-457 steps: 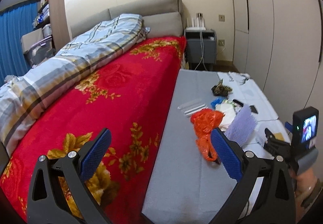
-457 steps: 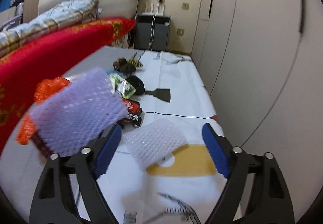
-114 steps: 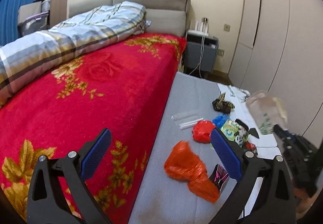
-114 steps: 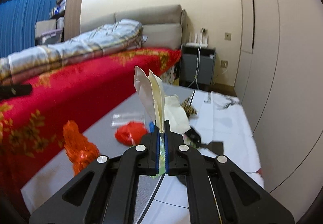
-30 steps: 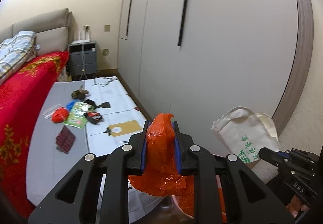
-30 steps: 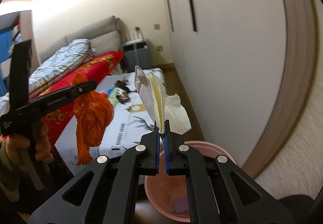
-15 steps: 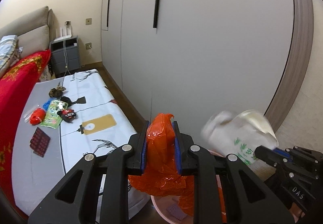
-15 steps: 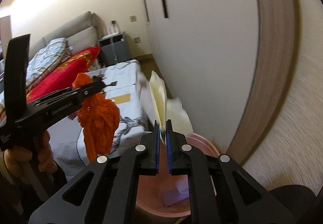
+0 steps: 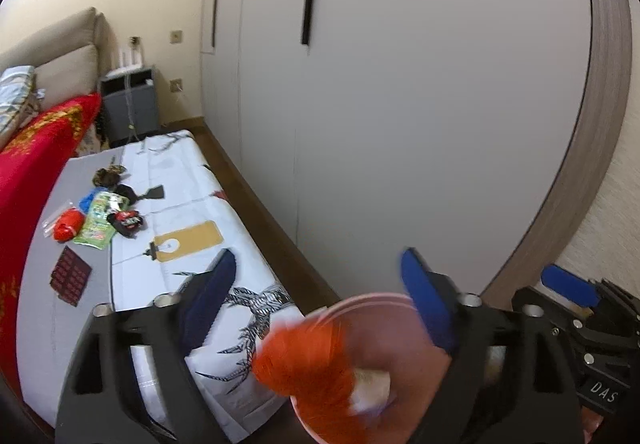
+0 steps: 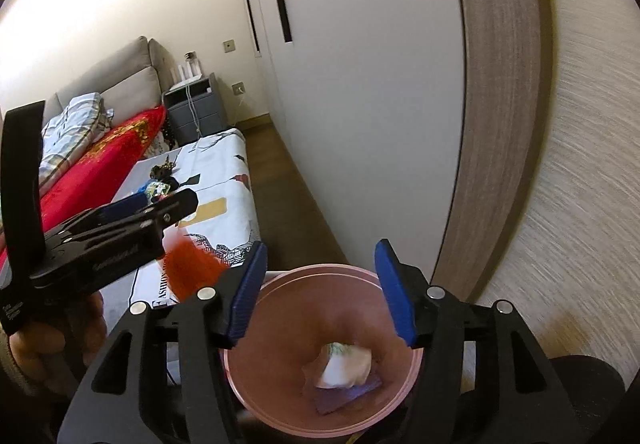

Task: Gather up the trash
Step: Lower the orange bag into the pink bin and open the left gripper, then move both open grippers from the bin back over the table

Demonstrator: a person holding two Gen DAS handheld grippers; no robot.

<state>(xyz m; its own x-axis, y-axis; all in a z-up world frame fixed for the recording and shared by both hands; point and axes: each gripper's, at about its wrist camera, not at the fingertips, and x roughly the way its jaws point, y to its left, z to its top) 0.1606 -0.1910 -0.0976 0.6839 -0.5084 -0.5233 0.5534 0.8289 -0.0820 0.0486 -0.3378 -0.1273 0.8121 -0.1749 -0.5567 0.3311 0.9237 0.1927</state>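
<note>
A round pink plastic bin [image 10: 256,396] with smooth walls is seen below both tools. The left gripper [image 9: 316,292] is spread wide, its jaws having just been opening, and nothing is pressed between its ribbed blue pads; the crinkled orange plastic bag [image 9: 304,360], blurred, is seen loose over the bin's rim. The right gripper [image 10: 320,288] is likewise parted, its jaws having just been opening, with nothing between them. A crumpled white paper bag [image 10: 346,364] is lying at the bottom of the bin on a flat purple piece [image 10: 344,396]. More litter is scattered on the printed white and grey sheet [image 9: 192,204]: a glossy green wrapper [image 9: 98,218] and a dark red patterned packet [image 9: 70,280].
</note>
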